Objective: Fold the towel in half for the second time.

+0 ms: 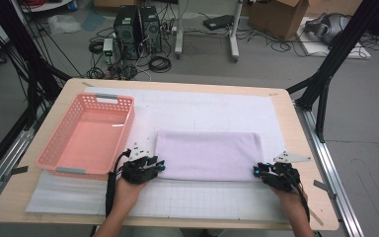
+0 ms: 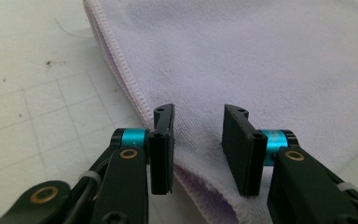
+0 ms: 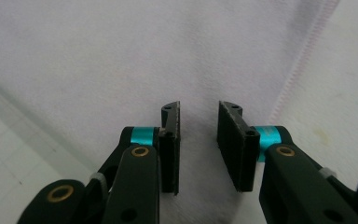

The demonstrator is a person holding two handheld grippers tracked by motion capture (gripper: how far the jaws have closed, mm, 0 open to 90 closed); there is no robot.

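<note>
Pink basket (image 1: 86, 136), empty, at desk (image 1: 286, 118) left. Lilac folded towel (image 1: 209, 154) lay flat at centre. Left hand-held gripper (image 1: 159, 165) and right hand-held gripper (image 1: 257, 171): jaws parted, straddling towel's near corners, not pinching.

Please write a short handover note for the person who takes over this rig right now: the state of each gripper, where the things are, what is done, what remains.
Left gripper: at the near left corner of the folded lilac towel, jaws apart with the corner's edge between them, pads not yet pressing.
Right gripper: at the near right corner, jaws apart over the cloth, nothing clamped.
Towel: lies flat on the white grid mat, folded to a rectangle, in the middle of the table.
Pink basket: empty, left of the towel.
Done: towel folded at least once, both grippers placed at its corners.
Left, probably: close on both corners, fold again or lift the towel, perhaps into the basket.
</note>
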